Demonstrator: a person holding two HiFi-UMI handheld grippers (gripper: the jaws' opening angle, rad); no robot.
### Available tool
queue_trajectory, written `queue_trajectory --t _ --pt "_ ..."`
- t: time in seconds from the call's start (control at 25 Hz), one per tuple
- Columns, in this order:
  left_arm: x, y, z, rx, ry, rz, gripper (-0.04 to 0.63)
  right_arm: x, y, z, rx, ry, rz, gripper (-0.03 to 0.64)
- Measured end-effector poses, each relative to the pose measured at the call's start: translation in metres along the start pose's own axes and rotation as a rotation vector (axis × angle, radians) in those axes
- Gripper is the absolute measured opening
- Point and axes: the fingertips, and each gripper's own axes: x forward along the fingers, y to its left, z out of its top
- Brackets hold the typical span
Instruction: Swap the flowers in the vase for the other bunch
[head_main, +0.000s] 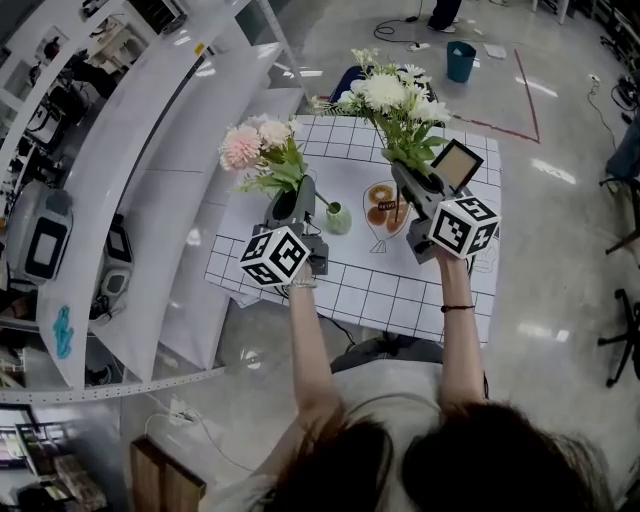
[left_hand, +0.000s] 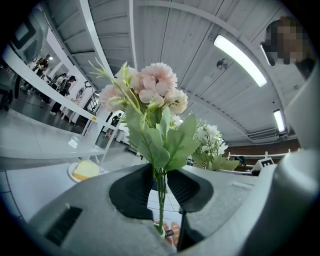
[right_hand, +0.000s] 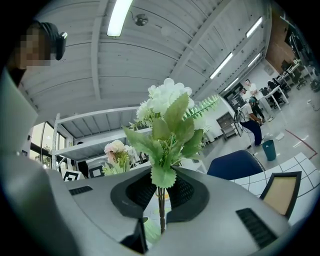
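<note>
- My left gripper: jaws pinching pink flowers.
- My right gripper: jaws pinching white flowers.
- Vase on the surface, three o'clock from my left gripper.

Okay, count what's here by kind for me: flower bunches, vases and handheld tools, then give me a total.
Flower bunches: 2 (pink bunch in the left tool, white bunch in the right tool)
Vases: 1 (green vase)
Tools: 2
Total: 5
</note>
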Motion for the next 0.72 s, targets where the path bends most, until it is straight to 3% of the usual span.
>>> queue_trajectory --t 0.72 --pt "-0.026 -0.003 0.023 0.009 -0.056 0.039 0.094 0.006 0.018 0.002 -0.006 0.024 0.048 0.048"
